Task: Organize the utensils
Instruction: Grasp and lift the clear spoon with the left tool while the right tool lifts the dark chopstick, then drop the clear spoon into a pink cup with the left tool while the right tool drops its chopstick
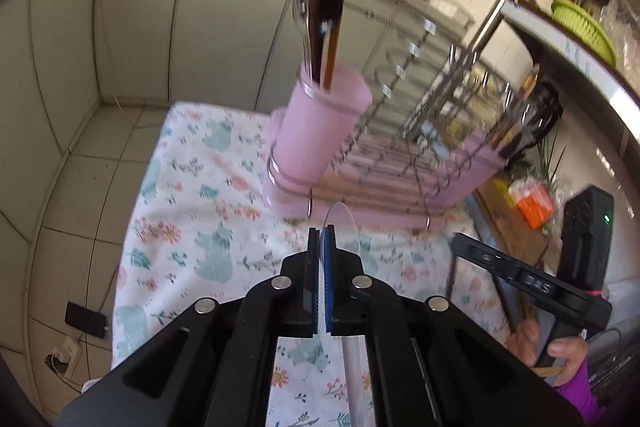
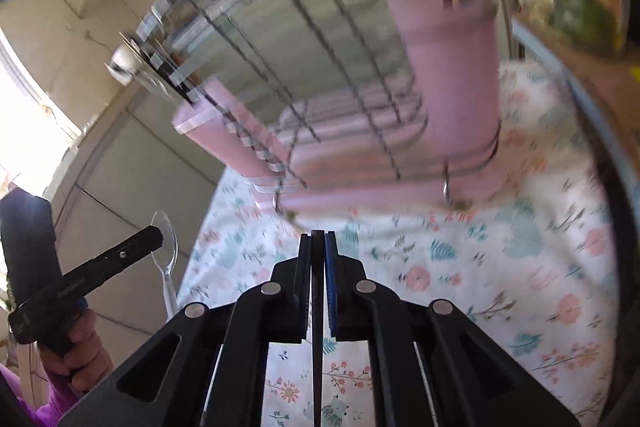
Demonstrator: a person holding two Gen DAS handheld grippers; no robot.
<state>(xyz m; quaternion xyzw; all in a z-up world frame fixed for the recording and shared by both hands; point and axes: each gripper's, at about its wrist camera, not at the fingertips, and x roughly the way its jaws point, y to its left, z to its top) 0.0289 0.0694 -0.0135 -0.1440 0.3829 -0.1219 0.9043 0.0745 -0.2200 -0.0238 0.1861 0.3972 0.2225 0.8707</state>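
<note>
Flowery cloth [image 1: 192,211] covers the table in a kitchen, and on it stands a pink dish rack [image 1: 384,187] with a pink cup [image 1: 320,131] that already has spoons and sticks poking out. The left gripper [image 1: 322,247] is pinched tight on a see-through plastic spoon [image 2: 166,243], held up in the air near the rack, and the right gripper [image 2: 318,247] is squeezed on something thin and dark that I cannot name. I think the spoon is light, slippery and easy to snap, so hold its handle gently.
</note>
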